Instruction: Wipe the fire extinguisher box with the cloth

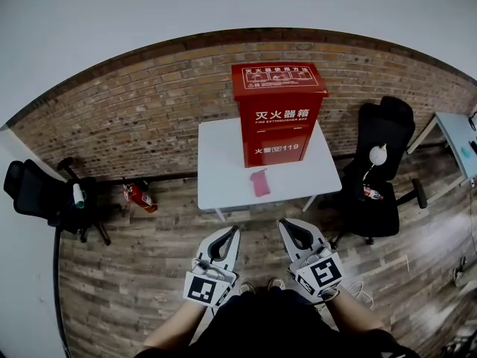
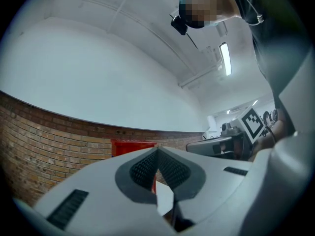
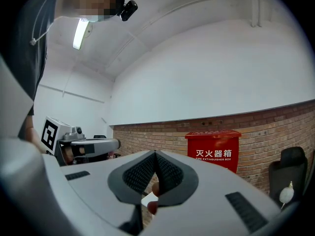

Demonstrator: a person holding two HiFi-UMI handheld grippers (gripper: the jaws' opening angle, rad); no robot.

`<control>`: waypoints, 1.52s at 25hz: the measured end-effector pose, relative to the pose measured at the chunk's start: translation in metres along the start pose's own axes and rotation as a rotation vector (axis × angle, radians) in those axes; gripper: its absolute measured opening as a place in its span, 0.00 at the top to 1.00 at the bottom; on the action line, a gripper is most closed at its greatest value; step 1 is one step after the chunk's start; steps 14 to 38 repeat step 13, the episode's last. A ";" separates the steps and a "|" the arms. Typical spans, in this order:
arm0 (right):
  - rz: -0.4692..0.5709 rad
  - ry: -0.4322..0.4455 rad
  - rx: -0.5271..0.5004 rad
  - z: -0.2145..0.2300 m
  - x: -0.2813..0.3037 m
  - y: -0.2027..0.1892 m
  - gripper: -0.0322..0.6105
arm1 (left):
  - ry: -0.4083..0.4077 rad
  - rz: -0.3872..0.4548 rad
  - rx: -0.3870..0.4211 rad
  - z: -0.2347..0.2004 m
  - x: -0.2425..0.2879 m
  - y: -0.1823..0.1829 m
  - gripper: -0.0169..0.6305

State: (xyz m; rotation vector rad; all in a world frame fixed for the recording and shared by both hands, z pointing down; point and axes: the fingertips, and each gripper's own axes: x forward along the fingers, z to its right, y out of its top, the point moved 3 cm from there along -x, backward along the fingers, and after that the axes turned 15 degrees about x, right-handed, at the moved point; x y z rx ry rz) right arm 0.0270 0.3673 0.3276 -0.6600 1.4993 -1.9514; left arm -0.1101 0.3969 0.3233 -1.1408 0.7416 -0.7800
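The red fire extinguisher box [image 1: 279, 114] stands upright at the back of a small white table [image 1: 223, 162], against the brick wall. A pink cloth [image 1: 259, 183] lies flat on the table in front of the box. Both grippers hover over the floor short of the table's near edge and point toward it. My left gripper [image 1: 235, 229] and my right gripper [image 1: 283, 223] are shut and hold nothing. The box [image 3: 216, 149] shows beyond the touching pads in the right gripper view. In the left gripper view the box [image 2: 130, 147] is partly hidden behind the jaws.
A black office chair [image 1: 37, 189] stands at the left, and a red extinguisher [image 1: 139, 196] lies on the wooden floor beside it. Another black chair [image 1: 380, 162] at the table's right carries a white lamp-like object [image 1: 378, 155]. A desk corner [image 1: 458, 140] is at far right.
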 end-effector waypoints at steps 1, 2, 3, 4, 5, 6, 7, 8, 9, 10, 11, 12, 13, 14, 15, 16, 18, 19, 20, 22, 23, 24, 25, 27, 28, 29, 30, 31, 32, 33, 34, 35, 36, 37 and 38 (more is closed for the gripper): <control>0.000 0.001 0.000 0.001 -0.001 0.000 0.92 | 0.002 -0.002 -0.002 0.001 0.000 0.000 0.93; 0.000 0.001 0.000 0.002 -0.002 0.000 0.92 | 0.005 -0.003 -0.003 0.001 0.001 0.000 0.93; 0.001 0.000 0.000 0.003 -0.002 0.000 0.92 | 0.007 -0.004 -0.002 0.001 0.001 0.000 0.93; 0.001 -0.001 0.001 0.005 -0.003 0.000 0.92 | 0.009 -0.006 -0.001 0.002 0.002 0.000 0.93; 0.001 -0.002 0.002 0.006 -0.003 0.000 0.92 | 0.010 -0.007 -0.001 0.002 0.003 0.000 0.93; 0.000 -0.003 0.004 0.006 -0.003 -0.001 0.92 | 0.010 -0.008 -0.001 0.002 0.004 0.000 0.93; -0.002 -0.003 0.005 0.006 -0.004 -0.001 0.92 | 0.010 -0.008 -0.002 0.003 0.004 0.001 0.93; -0.004 -0.003 0.006 0.006 -0.005 -0.001 0.92 | 0.009 -0.007 -0.003 0.004 0.004 0.001 0.93; -0.005 -0.002 0.006 0.006 -0.006 -0.002 0.92 | 0.008 -0.006 -0.004 0.005 0.004 0.001 0.93; -0.006 -0.001 0.005 0.006 -0.007 -0.002 0.92 | 0.007 -0.005 -0.004 0.006 0.004 0.001 0.93; -0.007 0.001 0.004 0.006 -0.008 -0.002 0.92 | 0.006 -0.006 -0.004 0.008 0.005 0.001 0.93; -0.007 0.002 0.003 0.006 -0.009 -0.002 0.92 | 0.005 -0.007 -0.003 0.009 0.005 0.001 0.93; -0.006 0.004 0.002 0.006 -0.009 -0.002 0.92 | 0.004 -0.008 -0.003 0.011 0.006 0.001 0.93; -0.006 0.004 0.002 0.006 -0.009 -0.002 0.92 | 0.004 -0.008 -0.003 0.011 0.006 0.001 0.93; -0.006 0.004 0.002 0.006 -0.009 -0.002 0.92 | 0.004 -0.008 -0.003 0.011 0.006 0.001 0.93; -0.006 0.004 0.002 0.006 -0.009 -0.002 0.92 | 0.004 -0.008 -0.003 0.011 0.006 0.001 0.93; -0.006 0.004 0.002 0.006 -0.009 -0.002 0.92 | 0.004 -0.008 -0.003 0.011 0.006 0.001 0.93; -0.006 0.004 0.002 0.006 -0.009 -0.002 0.92 | 0.004 -0.008 -0.003 0.011 0.006 0.001 0.93; -0.006 0.004 0.002 0.006 -0.009 -0.002 0.92 | 0.004 -0.008 -0.003 0.011 0.006 0.001 0.93; -0.006 0.004 0.002 0.006 -0.009 -0.002 0.92 | 0.004 -0.008 -0.003 0.011 0.006 0.001 0.93; -0.006 0.004 0.002 0.006 -0.009 -0.002 0.92 | 0.004 -0.008 -0.003 0.011 0.006 0.001 0.93; -0.006 0.004 0.002 0.006 -0.009 -0.002 0.92 | 0.004 -0.008 -0.003 0.011 0.006 0.001 0.93; -0.006 0.004 0.002 0.006 -0.009 -0.002 0.92 | 0.004 -0.008 -0.003 0.011 0.006 0.001 0.93; -0.006 0.004 0.002 0.006 -0.009 -0.002 0.92 | 0.004 -0.008 -0.003 0.011 0.006 0.001 0.93; -0.006 0.004 0.002 0.006 -0.009 -0.002 0.92 | 0.004 -0.008 -0.003 0.011 0.006 0.001 0.93; -0.006 0.004 0.002 0.006 -0.009 -0.002 0.92 | 0.004 -0.008 -0.003 0.011 0.006 0.001 0.93; -0.006 0.004 0.002 0.006 -0.009 -0.002 0.92 | 0.004 -0.008 -0.003 0.011 0.006 0.001 0.93; -0.006 0.004 0.002 0.006 -0.009 -0.002 0.92 | 0.004 -0.008 -0.003 0.011 0.006 0.001 0.93; -0.006 0.004 0.002 0.006 -0.009 -0.002 0.92 | 0.004 -0.008 -0.003 0.011 0.006 0.001 0.93; -0.006 0.004 0.002 0.006 -0.009 -0.002 0.92 | 0.004 -0.008 -0.003 0.011 0.006 0.001 0.93; -0.006 0.004 0.002 0.006 -0.009 -0.002 0.92 | 0.004 -0.008 -0.003 0.011 0.006 0.001 0.93; -0.006 0.004 0.002 0.006 -0.009 -0.002 0.92 | 0.004 -0.008 -0.003 0.011 0.006 0.001 0.93; -0.006 0.004 0.002 0.006 -0.009 -0.002 0.92 | 0.004 -0.008 -0.003 0.011 0.006 0.001 0.93; -0.006 0.004 0.002 0.006 -0.009 -0.002 0.92 | 0.004 -0.008 -0.003 0.011 0.006 0.001 0.93; -0.006 0.004 0.002 0.006 -0.009 -0.002 0.92 | 0.004 -0.008 -0.003 0.011 0.006 0.001 0.93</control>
